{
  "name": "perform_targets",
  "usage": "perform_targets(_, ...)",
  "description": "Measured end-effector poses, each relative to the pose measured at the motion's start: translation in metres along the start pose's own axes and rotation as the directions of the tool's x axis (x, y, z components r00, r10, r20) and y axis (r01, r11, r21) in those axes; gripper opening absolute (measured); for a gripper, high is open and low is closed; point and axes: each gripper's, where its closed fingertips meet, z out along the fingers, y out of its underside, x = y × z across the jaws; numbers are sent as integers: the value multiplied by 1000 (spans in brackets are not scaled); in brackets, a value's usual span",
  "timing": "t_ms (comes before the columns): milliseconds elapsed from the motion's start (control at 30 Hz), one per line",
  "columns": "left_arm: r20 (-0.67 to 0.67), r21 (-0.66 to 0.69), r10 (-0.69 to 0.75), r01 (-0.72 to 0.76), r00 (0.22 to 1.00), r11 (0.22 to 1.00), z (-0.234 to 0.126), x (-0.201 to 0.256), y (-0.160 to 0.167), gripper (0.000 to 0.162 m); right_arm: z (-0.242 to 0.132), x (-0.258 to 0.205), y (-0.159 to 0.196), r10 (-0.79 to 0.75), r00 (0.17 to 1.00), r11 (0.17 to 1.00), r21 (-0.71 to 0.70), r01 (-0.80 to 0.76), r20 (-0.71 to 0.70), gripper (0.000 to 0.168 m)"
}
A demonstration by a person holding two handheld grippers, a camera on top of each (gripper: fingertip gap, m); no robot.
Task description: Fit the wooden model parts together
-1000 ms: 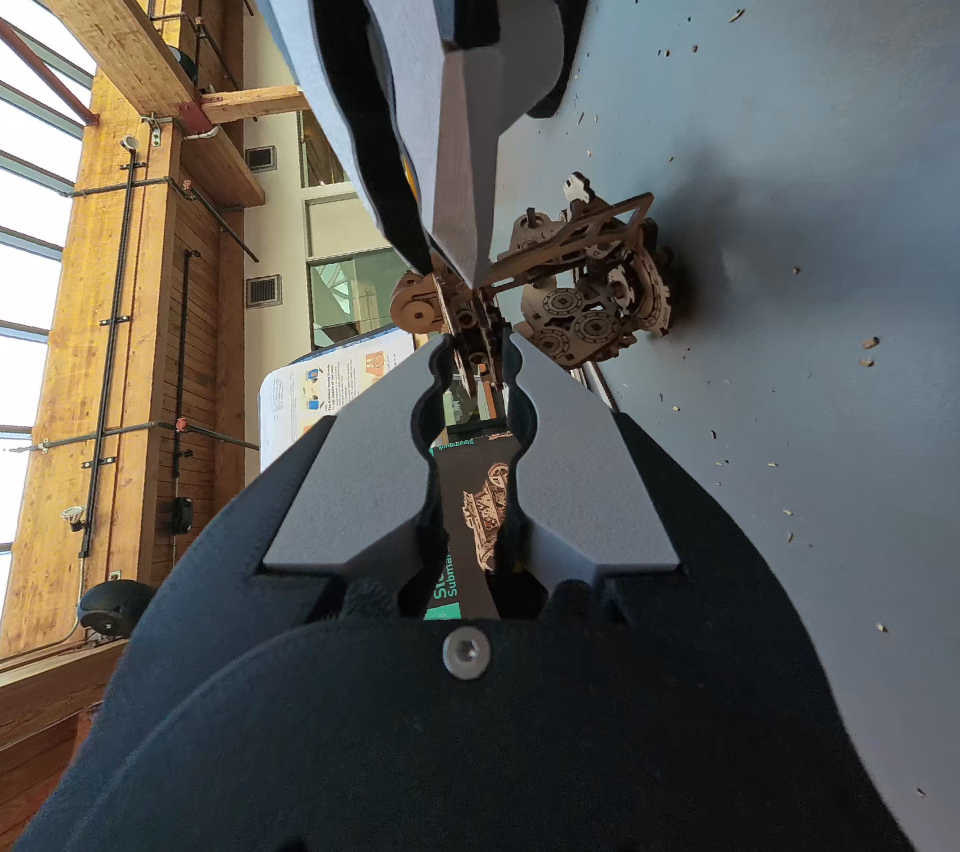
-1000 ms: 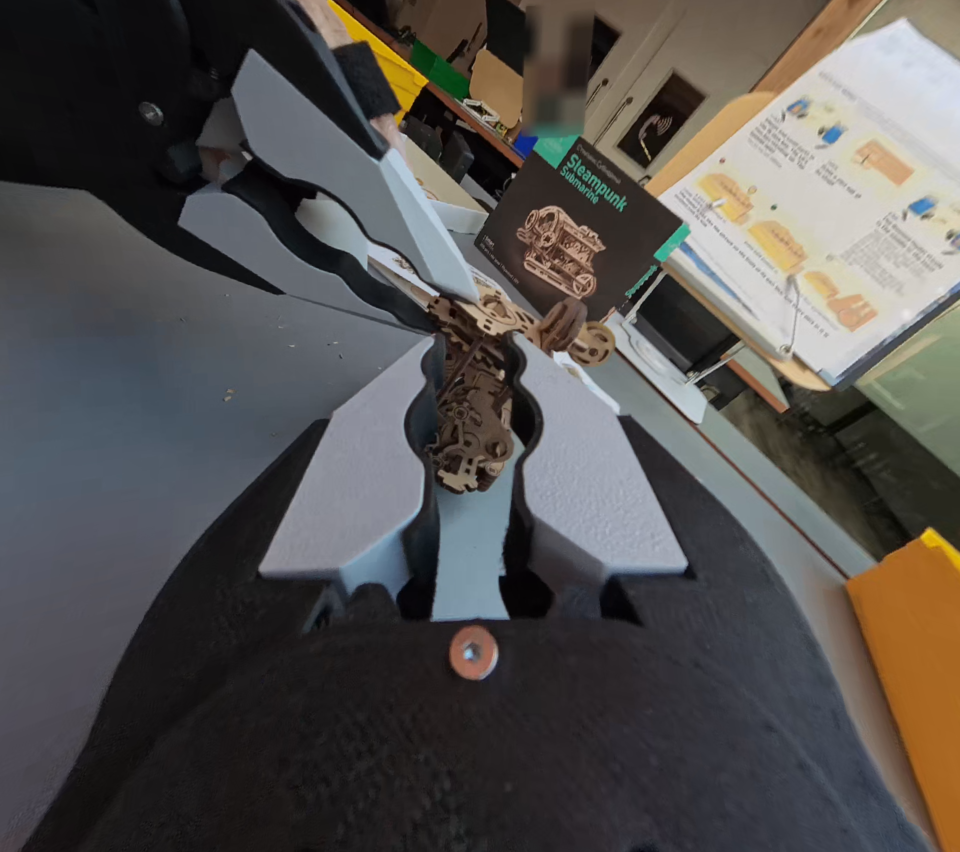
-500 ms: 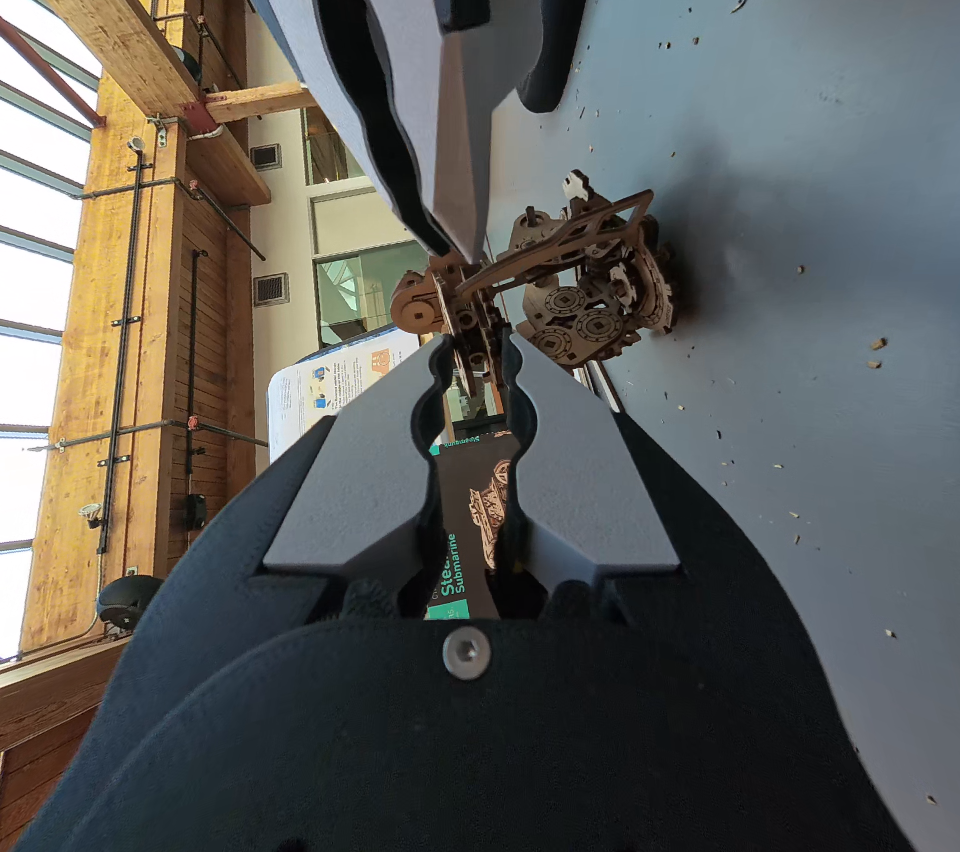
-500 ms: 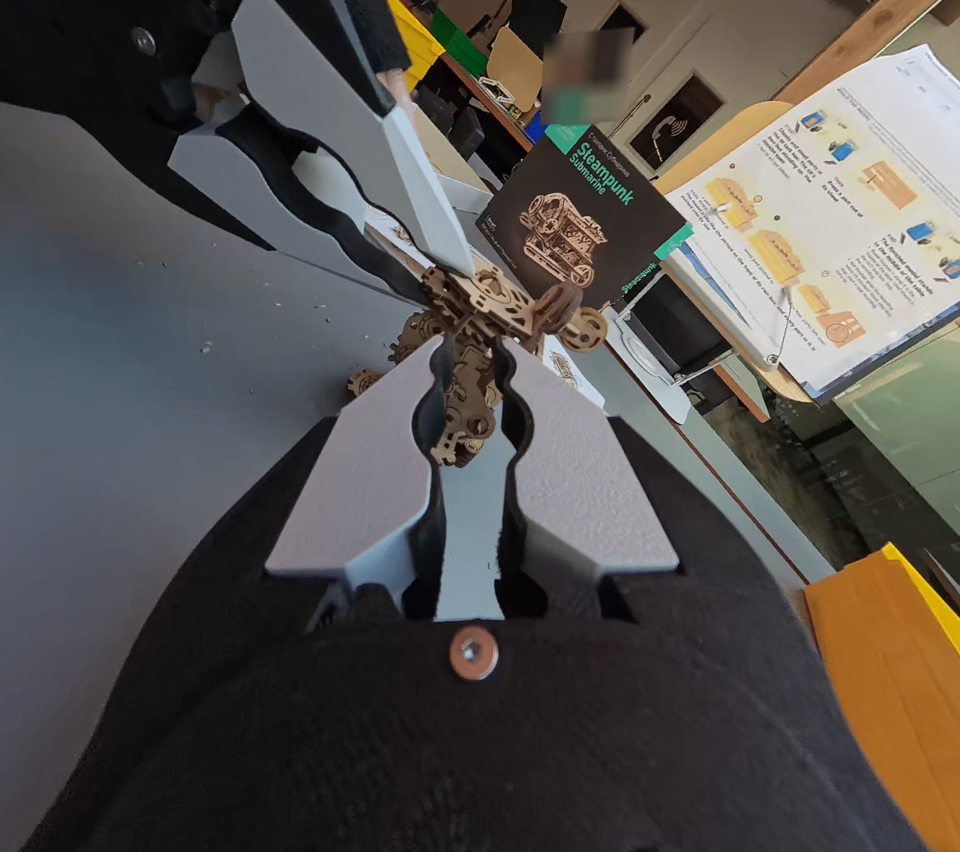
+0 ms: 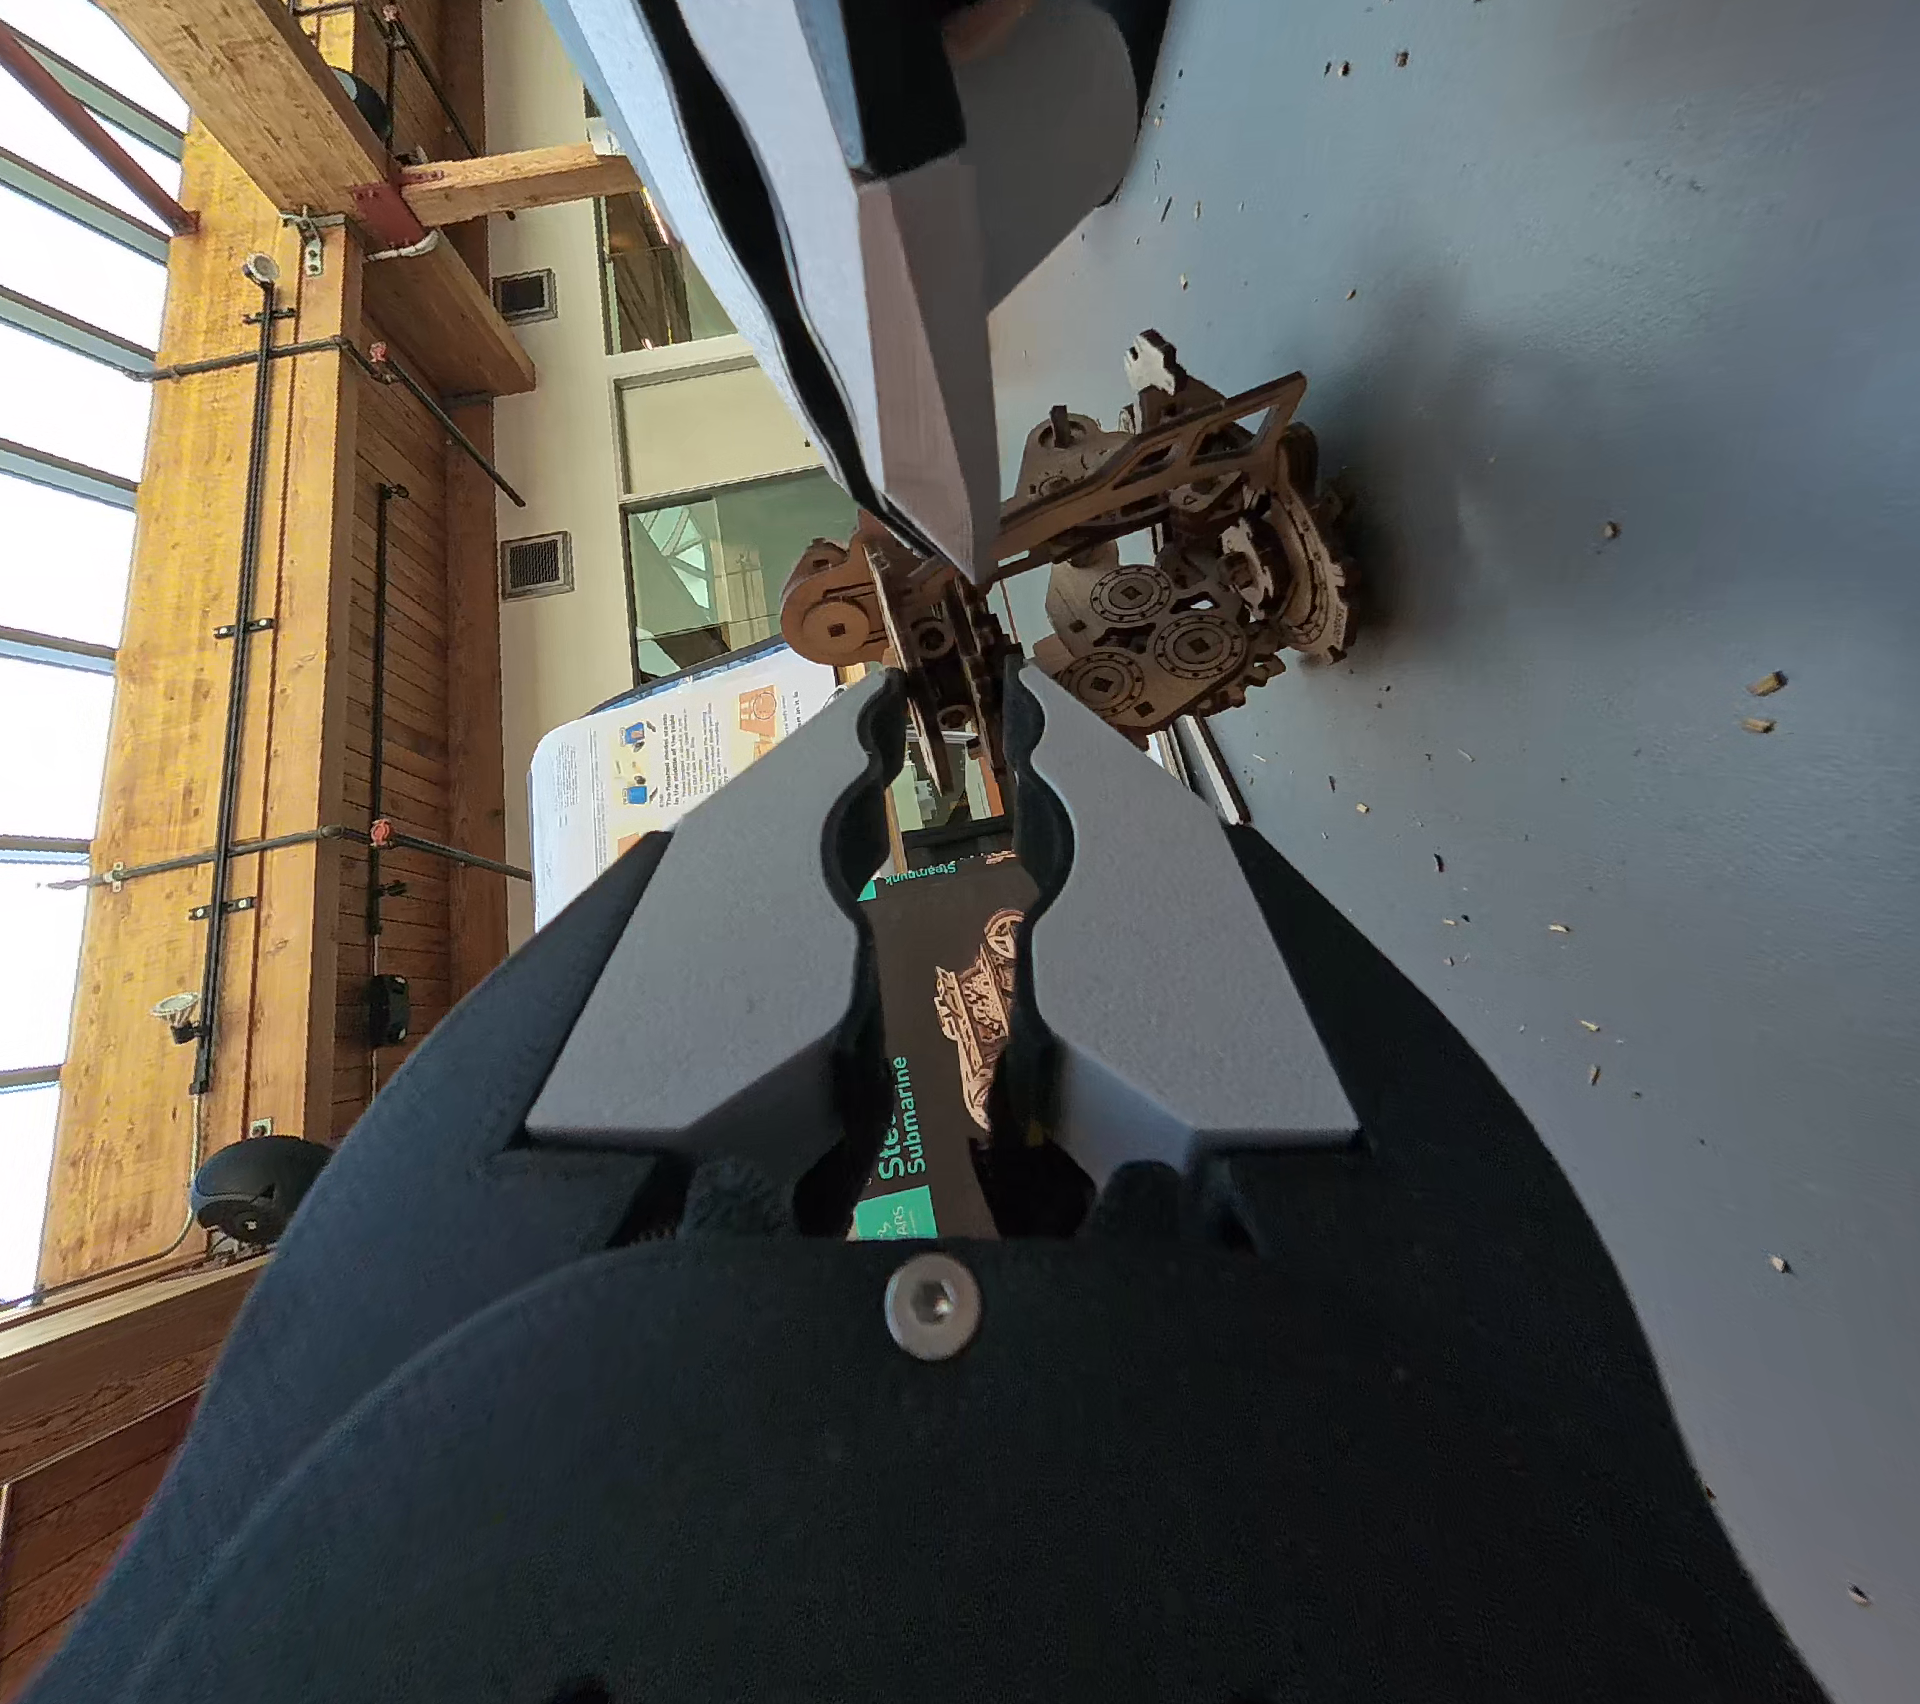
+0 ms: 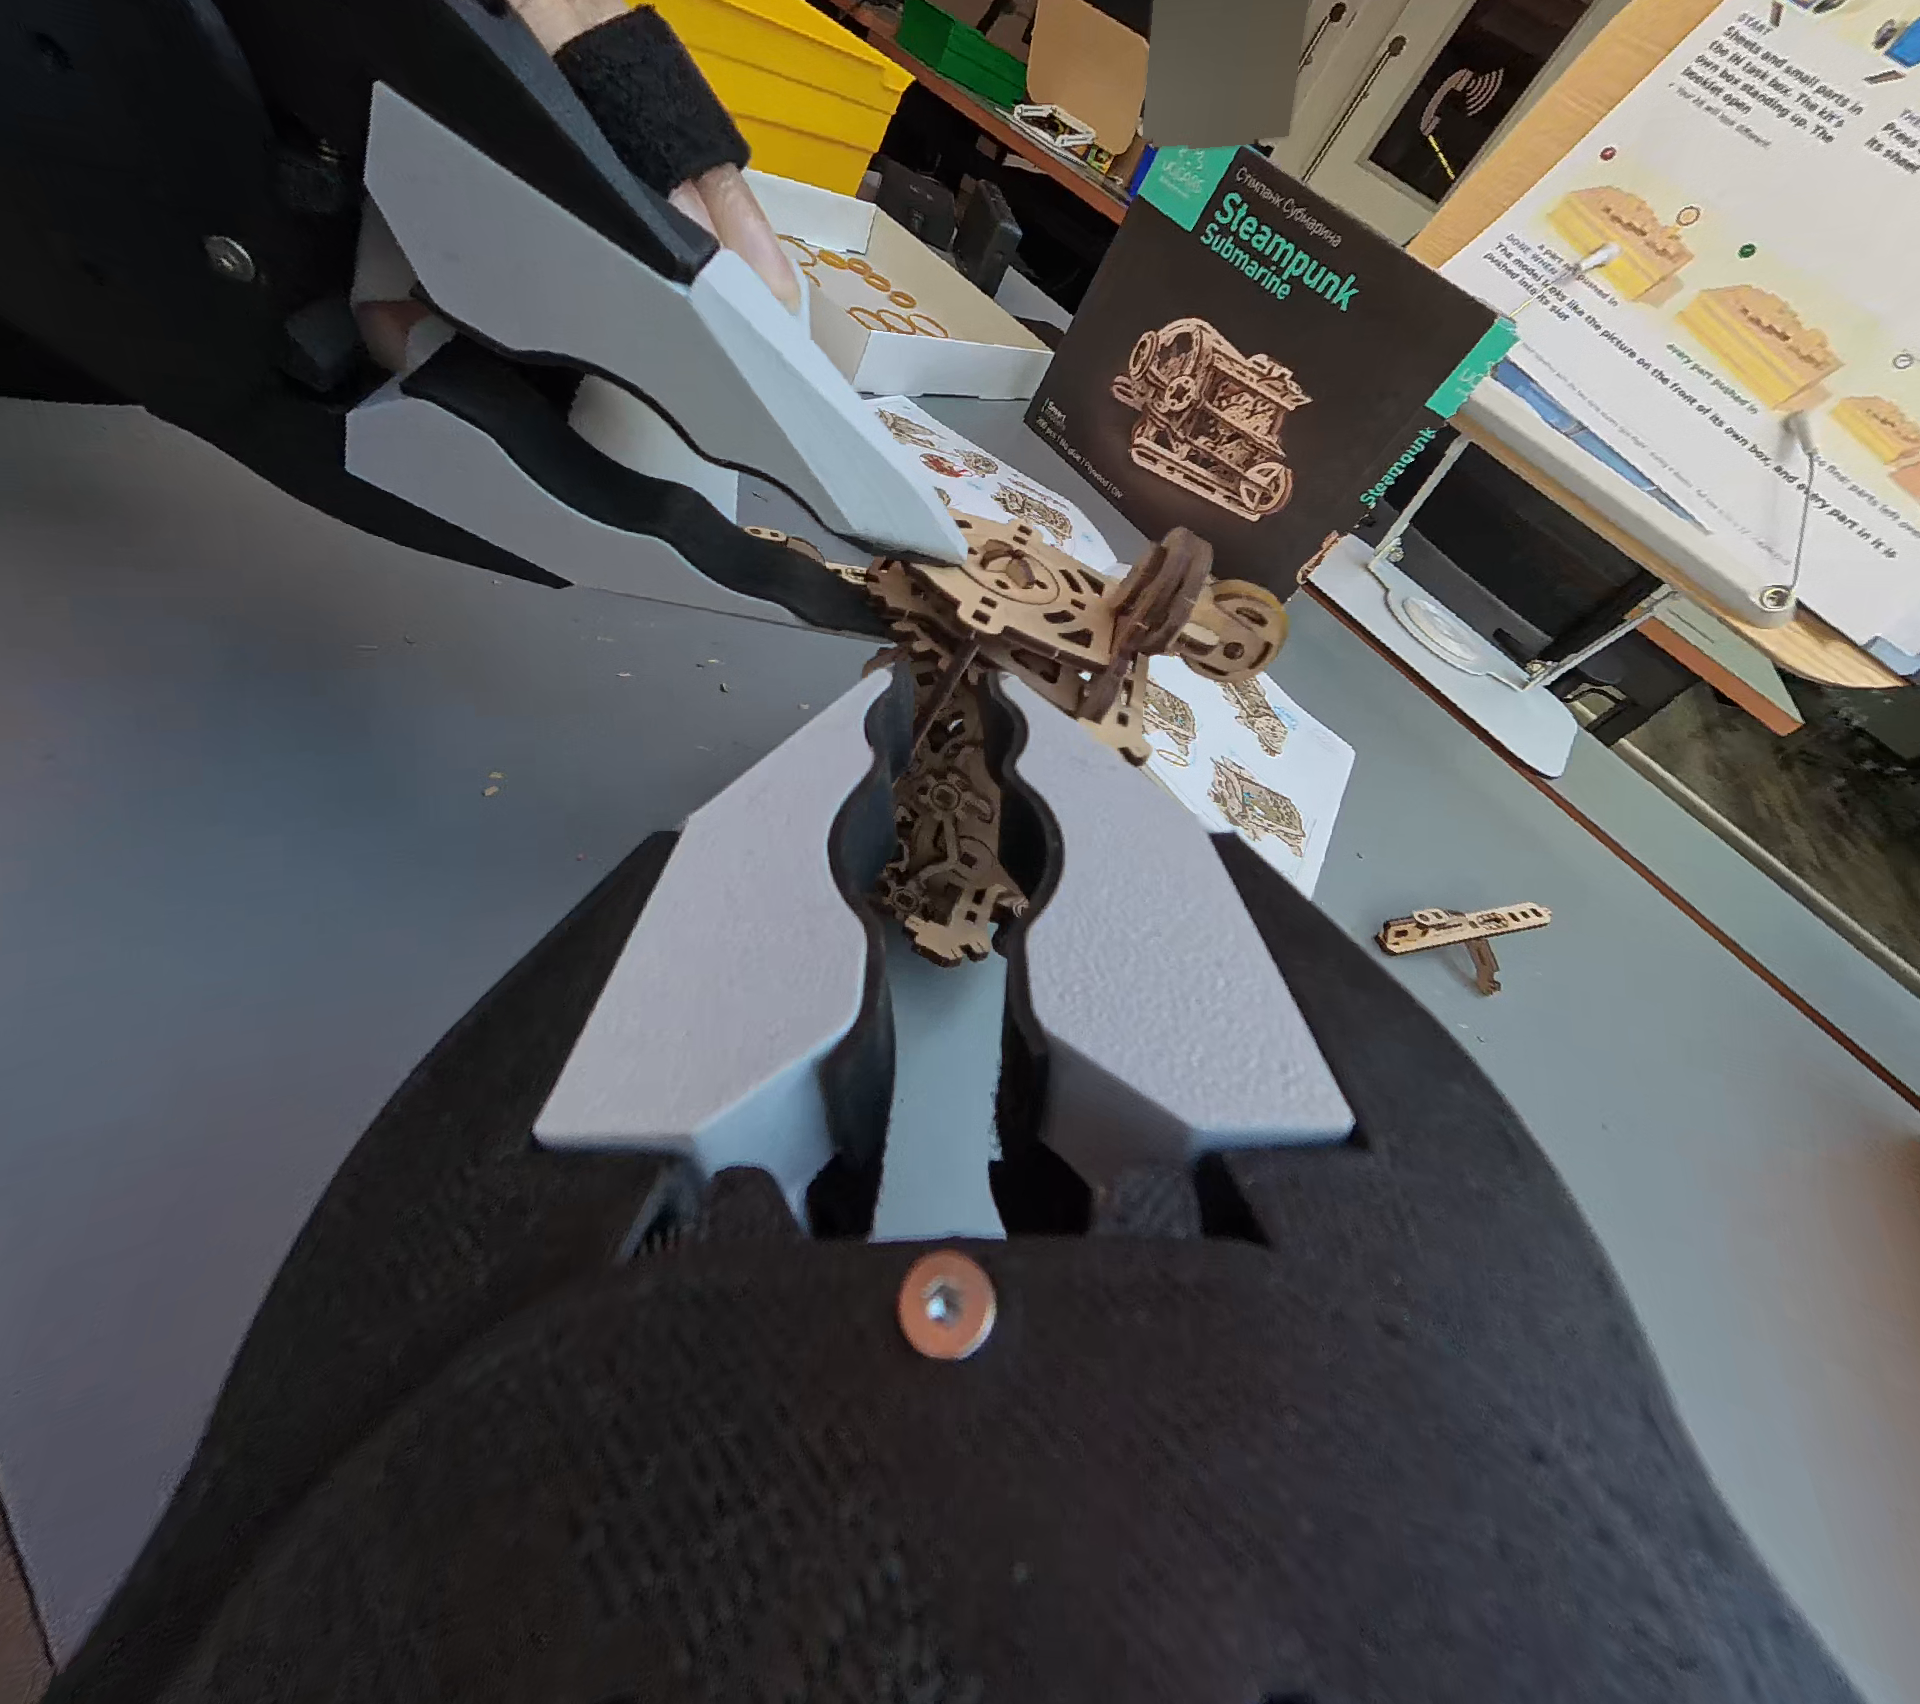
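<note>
The wooden model is in two joined parts. My right gripper (image 6: 945, 693) is shut on the gear-filled body (image 6: 945, 844), which also shows in the left wrist view (image 5: 1174, 626) close to the grey table (image 5: 1558, 823). My left gripper (image 5: 951, 688) is shut on the flat sub-assembly with small wheels (image 5: 842, 605). In the right wrist view the left gripper (image 6: 904, 584) comes in from the upper left and holds that flat piece (image 6: 1049, 605) across the top of the body. In the left wrist view the right gripper (image 5: 966, 558) comes down from above.
A loose wooden piece (image 6: 1460, 927) lies on the table at the right. A printed sheet (image 6: 1247, 771) lies behind the model. A black kit box (image 6: 1247, 366), an open booklet on a stand (image 6: 1714, 324), a white tray of rings (image 6: 914, 304) and yellow bins (image 6: 727, 44) stand farther back. Both grippers' tips are close together, under 4 cm apart.
Both grippers keep their hold and the parts stay together. The right gripper has shifted slightly, so its view now takes in more of the table and the loose piece.
</note>
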Motion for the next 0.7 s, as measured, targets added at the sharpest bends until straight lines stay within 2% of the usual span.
perform_targets(267,-5,-4,-18,18,1000,1000,0,0,1,16,0,0,3,-20,1000,1000,-7,20,-7,5)
perform_targets(500,-10,0,-15,15,1000,1000,-1,0,0,16,-1,-3,2,-134,990,991,0,134,-36,5)
perform_targets(700,-21,8,-17,17,1000,1000,-3,0,-3,16,-4,-2,2,-119,992,993,8,119,-32,5)
